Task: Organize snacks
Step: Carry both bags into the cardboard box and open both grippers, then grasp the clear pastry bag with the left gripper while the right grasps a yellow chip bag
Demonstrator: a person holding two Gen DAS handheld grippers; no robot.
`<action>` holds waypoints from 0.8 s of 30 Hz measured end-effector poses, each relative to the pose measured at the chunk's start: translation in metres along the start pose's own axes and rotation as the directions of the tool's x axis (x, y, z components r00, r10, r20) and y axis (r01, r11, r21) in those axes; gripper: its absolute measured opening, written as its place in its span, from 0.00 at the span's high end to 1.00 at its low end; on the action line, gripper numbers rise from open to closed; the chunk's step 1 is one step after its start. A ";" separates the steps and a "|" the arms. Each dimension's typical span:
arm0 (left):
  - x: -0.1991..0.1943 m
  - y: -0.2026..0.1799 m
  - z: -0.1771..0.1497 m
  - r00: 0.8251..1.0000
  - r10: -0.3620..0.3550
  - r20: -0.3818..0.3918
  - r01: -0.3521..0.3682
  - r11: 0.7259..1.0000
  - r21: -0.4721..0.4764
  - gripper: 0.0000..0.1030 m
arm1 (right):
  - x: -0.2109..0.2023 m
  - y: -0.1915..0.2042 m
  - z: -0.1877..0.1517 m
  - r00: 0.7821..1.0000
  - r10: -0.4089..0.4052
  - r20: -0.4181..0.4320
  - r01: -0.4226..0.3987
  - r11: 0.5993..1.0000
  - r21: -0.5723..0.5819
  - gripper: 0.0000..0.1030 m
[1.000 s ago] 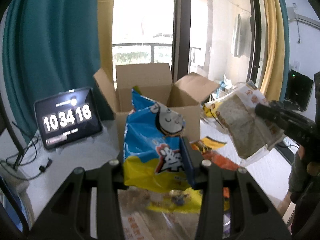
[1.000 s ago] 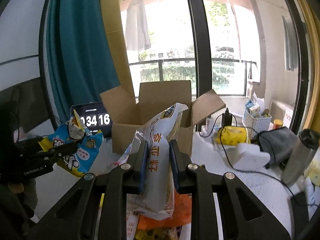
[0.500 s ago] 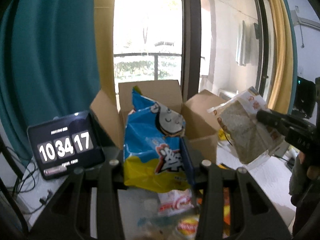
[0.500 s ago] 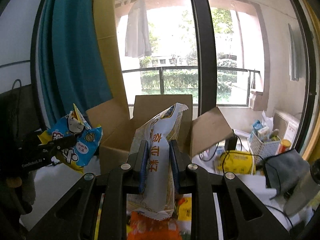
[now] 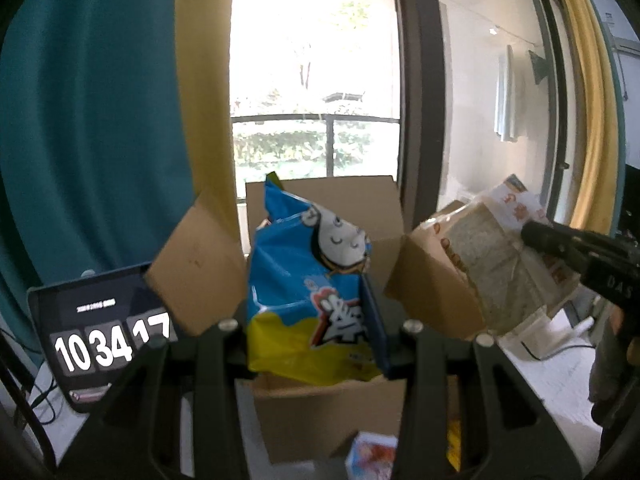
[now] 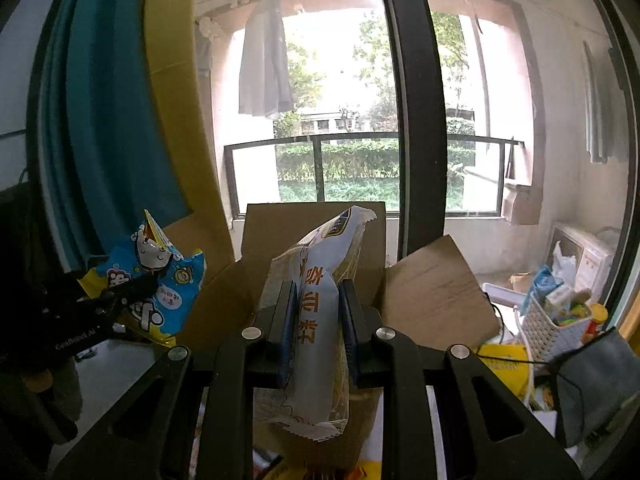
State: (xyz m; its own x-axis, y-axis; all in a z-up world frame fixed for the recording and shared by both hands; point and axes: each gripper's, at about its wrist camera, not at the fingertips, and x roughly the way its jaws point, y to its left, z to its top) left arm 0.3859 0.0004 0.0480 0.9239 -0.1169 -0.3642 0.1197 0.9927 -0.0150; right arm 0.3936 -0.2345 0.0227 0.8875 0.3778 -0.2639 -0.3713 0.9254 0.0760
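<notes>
Both grippers are up in front of the open cardboard box [image 5: 320, 204], and each has a snack in its grip. The left gripper [image 5: 316, 320] has its jaws partly closed, squeezing a blue and yellow chip bag [image 5: 308, 280] that stands upright between the pads, its cartoon face showing above the fingers. Behind it the box's flaps splay outward, left and right. The right gripper [image 6: 316, 312] is pinched in much narrower, its blue pads pressing on both sides of a white bread packet [image 6: 320, 300] with orange lettering, the packet's crimped top leaning toward the box's back flap. From the left wrist view, that same packet shows at the right, held by the dark fingers of the other gripper, just beside the box's right flap. From the right wrist view, the chip bag hangs at the left, near the left flap. A tablet [image 5: 96, 328] showing large clock digits stands left of the box, partly hidden by a flap. Off to the right on the table sit a white basket [image 6: 548, 320] of small items and a yellow packet [image 6: 504, 364].
</notes>
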 end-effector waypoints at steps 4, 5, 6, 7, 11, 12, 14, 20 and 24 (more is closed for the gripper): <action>0.022 0.005 0.005 1.000 0.002 -0.021 -0.002 1.000 -0.012 0.54 | 0.028 -0.005 0.006 1.000 -0.006 -0.009 0.006 1.000 0.018 0.77; 0.027 0.008 0.006 1.000 -0.001 -0.026 0.001 1.000 -0.016 0.49 | 0.037 -0.007 0.007 1.000 -0.008 -0.013 0.008 1.000 0.029 0.77; 0.030 0.010 0.007 1.000 -0.003 -0.029 0.002 1.000 -0.025 0.45 | 0.046 -0.009 0.008 1.000 -0.013 -0.019 0.014 0.999 0.041 0.77; 0.033 0.013 0.008 1.000 -0.007 -0.029 0.006 0.999 -0.046 0.28 | 0.053 -0.010 0.009 1.000 -0.017 -0.026 0.018 0.999 0.052 0.77; 0.027 0.021 0.011 1.000 -0.004 -0.017 0.003 0.996 -0.089 0.13 | 0.066 -0.011 0.011 0.997 -0.063 -0.039 0.065 0.996 0.053 0.47; 0.024 0.022 0.010 1.000 -0.004 -0.017 0.003 0.996 -0.090 0.13 | 0.062 -0.011 0.011 0.998 -0.054 -0.037 0.056 0.997 0.058 0.46; 0.016 0.024 0.008 1.000 -0.003 -0.020 0.001 0.995 -0.096 0.13 | 0.055 -0.010 0.010 0.998 -0.051 -0.039 0.053 0.997 0.055 0.46; -0.023 0.021 -0.003 1.000 -0.004 -0.023 0.002 0.996 -0.088 0.13 | 0.024 -0.002 -0.003 0.997 -0.039 -0.060 0.041 0.998 0.042 0.46; -0.052 0.019 -0.015 1.000 -0.010 -0.021 0.008 0.996 -0.090 0.13 | -0.004 0.008 -0.014 0.997 -0.028 -0.073 0.030 0.999 0.032 0.46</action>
State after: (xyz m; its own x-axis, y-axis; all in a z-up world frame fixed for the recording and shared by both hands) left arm 0.3349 0.0257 0.0529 0.9150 -0.1258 -0.3834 0.0935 0.9904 -0.1019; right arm 0.3832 -0.2291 0.0112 0.8752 0.3486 -0.3355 -0.3352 0.9369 0.0990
